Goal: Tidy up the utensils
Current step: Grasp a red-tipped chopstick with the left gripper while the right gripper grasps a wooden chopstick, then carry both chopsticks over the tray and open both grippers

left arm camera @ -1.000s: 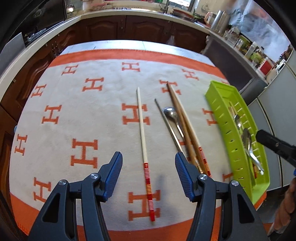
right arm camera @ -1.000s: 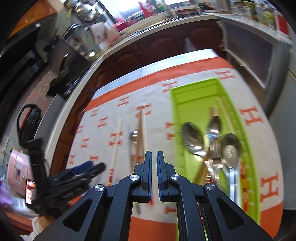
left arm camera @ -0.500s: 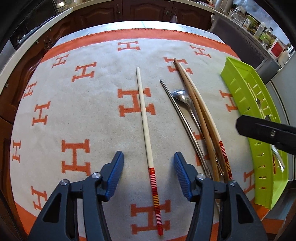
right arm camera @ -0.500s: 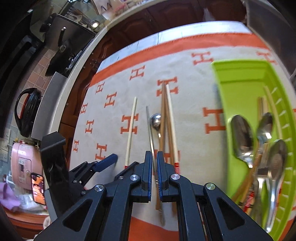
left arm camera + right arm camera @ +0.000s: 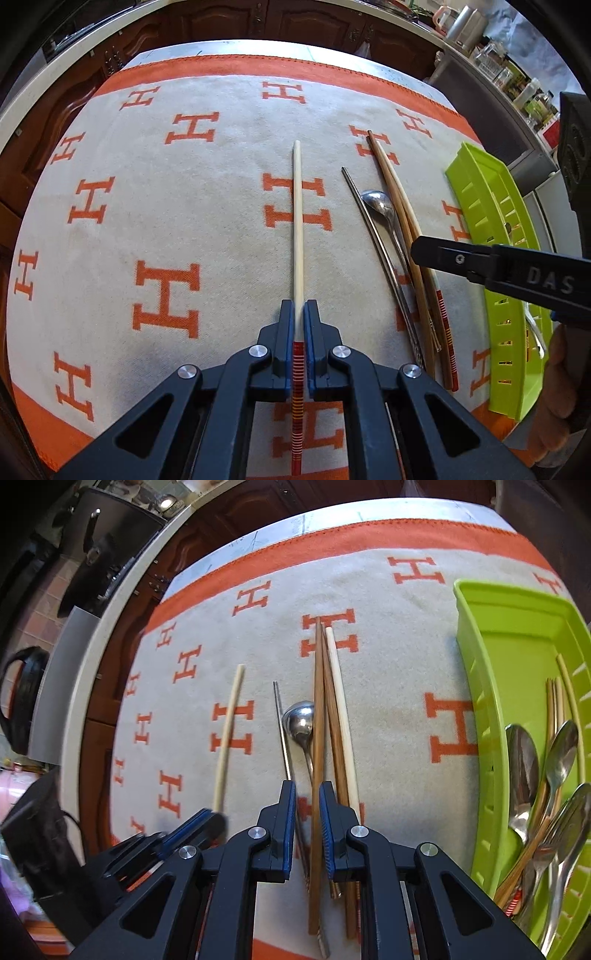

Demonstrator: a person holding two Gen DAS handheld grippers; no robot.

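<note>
Left claw (image 5: 299, 314), steeply down-tilted, clamped around pale chopstick (image 5: 297, 229).

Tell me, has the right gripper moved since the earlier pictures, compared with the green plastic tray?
Yes. The right gripper has shifted left, away from the green plastic tray, and now sits over the brown wooden chopstick; its jaws have just been opening around it.

left wrist: steep, close | right wrist: likewise | shared: cloth (image 5: 229, 236), perhaps tray (image 5: 517, 635)

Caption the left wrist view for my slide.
Left gripper shut on a pale chopstick, other utensils and green tray alongside.
</note>
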